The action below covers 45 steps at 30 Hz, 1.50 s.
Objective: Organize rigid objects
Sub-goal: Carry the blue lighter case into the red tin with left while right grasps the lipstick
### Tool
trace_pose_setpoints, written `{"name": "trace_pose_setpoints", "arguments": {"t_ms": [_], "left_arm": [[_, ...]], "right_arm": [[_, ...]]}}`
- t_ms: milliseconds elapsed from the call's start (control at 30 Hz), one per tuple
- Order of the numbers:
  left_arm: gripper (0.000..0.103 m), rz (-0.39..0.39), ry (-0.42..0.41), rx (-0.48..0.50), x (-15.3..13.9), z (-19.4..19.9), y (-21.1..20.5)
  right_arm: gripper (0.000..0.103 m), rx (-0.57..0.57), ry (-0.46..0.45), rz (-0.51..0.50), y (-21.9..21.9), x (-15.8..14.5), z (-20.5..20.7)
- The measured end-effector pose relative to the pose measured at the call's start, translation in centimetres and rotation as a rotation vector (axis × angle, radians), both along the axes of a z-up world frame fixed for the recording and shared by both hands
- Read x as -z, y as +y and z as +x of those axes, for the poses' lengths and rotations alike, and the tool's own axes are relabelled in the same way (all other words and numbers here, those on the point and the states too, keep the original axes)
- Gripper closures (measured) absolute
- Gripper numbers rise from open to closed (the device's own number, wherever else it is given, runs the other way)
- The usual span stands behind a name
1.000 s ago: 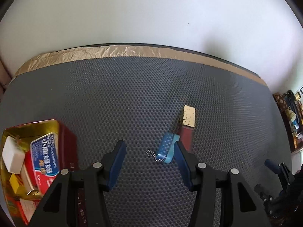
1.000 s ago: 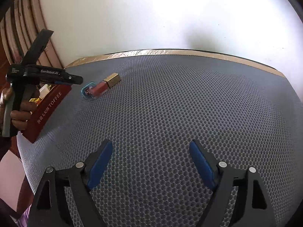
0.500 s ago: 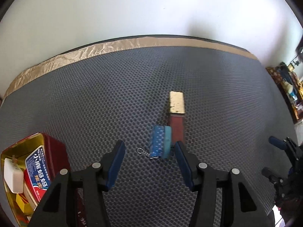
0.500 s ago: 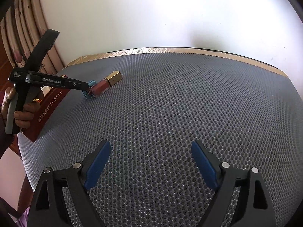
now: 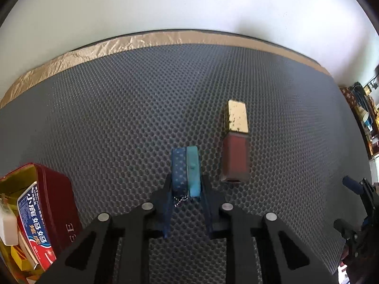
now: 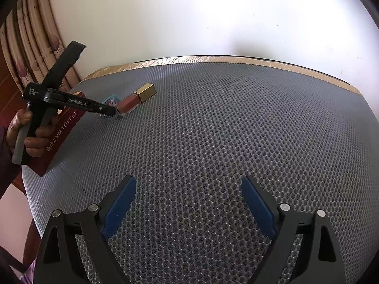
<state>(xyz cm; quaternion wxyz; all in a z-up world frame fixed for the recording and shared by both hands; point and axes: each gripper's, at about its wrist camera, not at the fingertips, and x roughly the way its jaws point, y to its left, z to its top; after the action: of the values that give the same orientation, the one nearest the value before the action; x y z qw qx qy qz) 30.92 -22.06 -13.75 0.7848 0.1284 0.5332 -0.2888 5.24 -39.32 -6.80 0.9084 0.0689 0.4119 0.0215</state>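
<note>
A plain white wall (image 6: 213, 11) backs a round table covered by a grey honeycomb-textured mat (image 5: 118, 108), its far rim edged with crinkled tan tape (image 5: 118, 45). Cream curtains with purple motifs (image 6: 30, 47) hang at the left of the right wrist view; cluttered shelves (image 5: 364, 113) show at the right edge of the left wrist view.

At the mat's left edge sits an open dark red toffee tin (image 5: 56, 189) with gold lining, holding a blue-and-red printed packet (image 5: 33, 217), a white block (image 5: 8, 227) and small yellow pieces.

The right gripper (image 6: 187, 203) hangs over bare mat with its blue-padded jaws spread wide and nothing between them.

The left gripper (image 5: 186, 189), gripped by a hand (image 6: 30, 135), has just closed its jaws; they pinch a small blue-and-teal dotted case (image 5: 186, 168) standing on edge, a short metal bead chain (image 5: 180, 200) trailing from its near end. Just beside it to the right, not touching, lies a square reddish-brown lip-gloss tube with a gold cap (image 5: 235, 142), flat on the mat.
</note>
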Motion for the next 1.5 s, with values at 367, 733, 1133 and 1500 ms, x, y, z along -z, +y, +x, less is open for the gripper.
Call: {"name": "trace_pose_setpoints", "arguments": {"t_ms": [367, 733, 1133, 1500], "left_arm": [[0.082, -0.085, -0.050, -0.106, -2.1, -5.6, 2.4], [0.082, -0.205, -0.100, -0.265, -7.8, -13.7, 8.6], [0.082, -0.165, -0.190, -0.505, -9.4, -17.4, 18.3], [0.082, -0.174, -0.242, -0.578, -10.4, -17.7, 22.6]], "right_arm": [[0.013, 0.004, 0.013, 0.000, 0.1, 0.4, 0.3], [0.013, 0.037, 0.030, -0.023, 0.3, 0.4, 1.3], [0.030, -0.054, 0.002, 0.014, 9.4, -3.0, 12.4], [0.036, 0.088, 0.160, 0.032, 11.2, 0.6, 19.1]]}}
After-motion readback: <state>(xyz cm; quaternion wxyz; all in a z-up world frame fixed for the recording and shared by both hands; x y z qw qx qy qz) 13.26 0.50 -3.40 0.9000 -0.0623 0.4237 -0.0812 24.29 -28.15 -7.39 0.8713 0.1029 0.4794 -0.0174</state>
